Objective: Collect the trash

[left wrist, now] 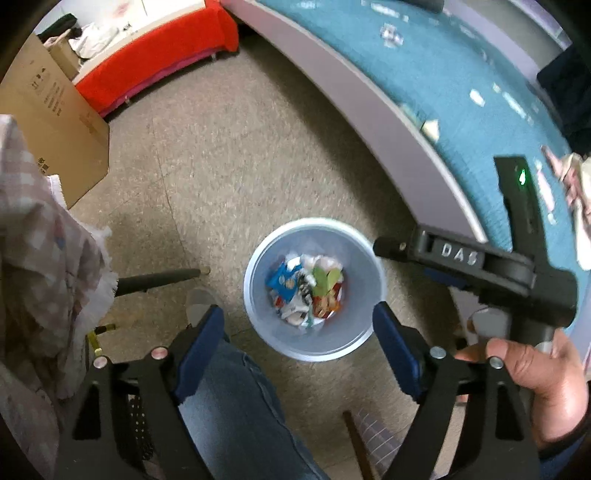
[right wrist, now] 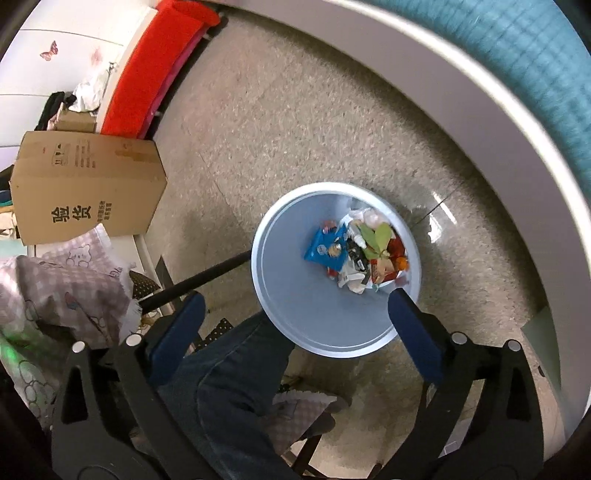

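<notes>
Below, both the left gripper (left wrist: 298, 320) and right gripper (right wrist: 295, 303) hover wide open, empty, over a round pale-blue plastic wastebasket (right wrist: 295, 295) of wrappers (right wrist: 354, 251) beside a brown cardboard box (right wrist: 88, 184).

Small scraps (left wrist: 391, 33) on the teal tabletop (left wrist: 443, 74) blur beyond identifying.

Right gripper (right wrist: 295, 310) with both blue fingers (right wrist: 413, 328) spread wide, nothing between them. Just ahead of the fingertips, a pale blue bin (right wrist: 288, 295) stands on the speckled floor (right wrist: 295, 129), its rim overlapping the right fingertip. Inside lies trash (right wrist: 356, 251): a blue wrapper, green leaves, red and white scraps. Left of the tongs, a cardboard box (right wrist: 88, 184); below, a denim-clad leg (right wrist: 229, 387).
</notes>
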A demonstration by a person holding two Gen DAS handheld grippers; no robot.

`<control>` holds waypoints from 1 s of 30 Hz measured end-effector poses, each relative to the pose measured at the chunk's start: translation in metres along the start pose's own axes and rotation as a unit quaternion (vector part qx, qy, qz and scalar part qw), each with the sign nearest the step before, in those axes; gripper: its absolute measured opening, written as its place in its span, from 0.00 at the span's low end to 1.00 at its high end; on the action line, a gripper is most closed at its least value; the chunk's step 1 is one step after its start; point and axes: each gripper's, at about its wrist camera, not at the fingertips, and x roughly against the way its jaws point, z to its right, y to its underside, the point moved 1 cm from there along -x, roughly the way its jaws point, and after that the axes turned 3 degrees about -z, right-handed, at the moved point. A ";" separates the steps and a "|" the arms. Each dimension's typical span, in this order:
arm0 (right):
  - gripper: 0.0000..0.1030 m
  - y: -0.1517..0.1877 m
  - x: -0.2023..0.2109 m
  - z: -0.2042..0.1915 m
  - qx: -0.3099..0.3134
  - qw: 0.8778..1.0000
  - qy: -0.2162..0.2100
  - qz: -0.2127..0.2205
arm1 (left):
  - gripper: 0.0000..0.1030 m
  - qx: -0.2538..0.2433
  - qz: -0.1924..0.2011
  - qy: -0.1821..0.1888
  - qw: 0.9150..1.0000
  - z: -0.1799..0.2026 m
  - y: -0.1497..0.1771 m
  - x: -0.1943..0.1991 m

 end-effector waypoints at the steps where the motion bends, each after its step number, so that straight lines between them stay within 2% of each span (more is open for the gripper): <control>1: 0.94 0.001 0.005 -0.002 0.001 1.000 0.001 0.005 | 0.81 0.002 0.012 0.003 1.000 0.001 0.000 0.011; 3: 0.94 0.002 0.023 -0.010 0.008 1.000 0.009 0.023 | 0.85 0.004 0.040 -0.005 0.999 0.004 0.002 0.037; 8: 0.94 0.013 0.080 -0.045 0.043 0.995 -0.001 0.085 | 0.85 0.008 0.121 -0.004 0.993 0.007 0.008 0.108; 12: 0.94 0.034 0.134 -0.089 0.090 0.986 -0.012 0.137 | 0.87 0.002 0.206 -0.018 0.978 0.002 0.024 0.173; 13: 0.94 0.042 0.149 -0.104 0.107 0.983 -0.017 0.151 | 0.88 0.000 0.234 -0.032 0.972 -0.001 0.033 0.193; 16: 0.94 0.065 0.182 -0.140 0.147 0.972 -0.021 0.184 | 0.91 -0.001 0.279 -0.068 0.958 -0.016 0.054 0.232; 18: 0.94 0.085 0.204 -0.170 0.177 0.962 -0.024 0.207 | 0.92 0.011 0.293 -0.074 0.953 -0.029 0.066 0.253; 22: 0.94 0.125 0.236 -0.224 0.231 0.942 -0.025 0.240 | 0.92 0.061 0.335 -0.093 0.936 -0.066 0.096 0.301; 25: 0.94 0.158 0.261 -0.262 0.267 0.924 -0.027 0.272 | 0.92 0.100 0.363 -0.121 0.919 -0.096 0.119 0.336; 30: 0.94 0.215 0.298 -0.320 0.325 0.889 -0.025 0.322 | 0.92 0.140 0.411 -0.138 0.890 -0.129 0.161 0.390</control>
